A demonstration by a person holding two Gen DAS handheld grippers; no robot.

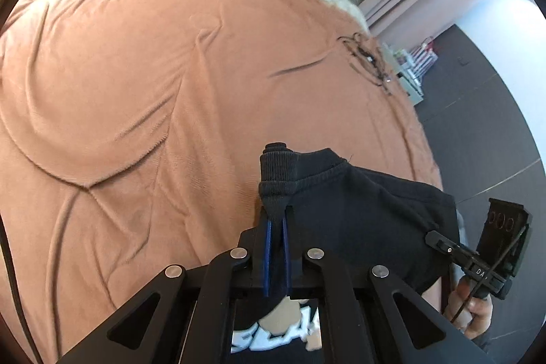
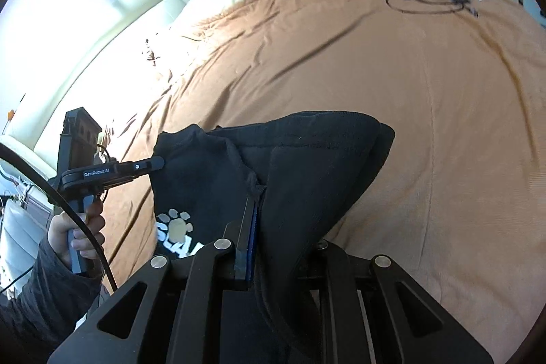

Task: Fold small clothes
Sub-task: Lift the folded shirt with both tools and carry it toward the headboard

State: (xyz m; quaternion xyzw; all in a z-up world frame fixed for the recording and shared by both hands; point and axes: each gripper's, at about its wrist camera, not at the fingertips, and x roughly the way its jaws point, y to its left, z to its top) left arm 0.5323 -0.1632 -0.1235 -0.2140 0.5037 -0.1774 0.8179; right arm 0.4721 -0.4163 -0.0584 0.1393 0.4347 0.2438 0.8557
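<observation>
Your left claw (image 1: 277,220) is clamped on the ribbed cuff of the small black printed sweatshirt (image 1: 358,210). Your right claw (image 2: 254,203) pinches another fold of it, lifted above the orange fleece bed blanket (image 1: 153,91).

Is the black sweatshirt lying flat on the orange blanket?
No, the black sweatshirt hangs bunched above the orange blanket, pinched by the left gripper and right gripper.

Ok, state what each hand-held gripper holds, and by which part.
Left hand-held gripper pinches the black sweatshirt by its ribbed cuff; right hand-held gripper pinches a fold of its body.
</observation>
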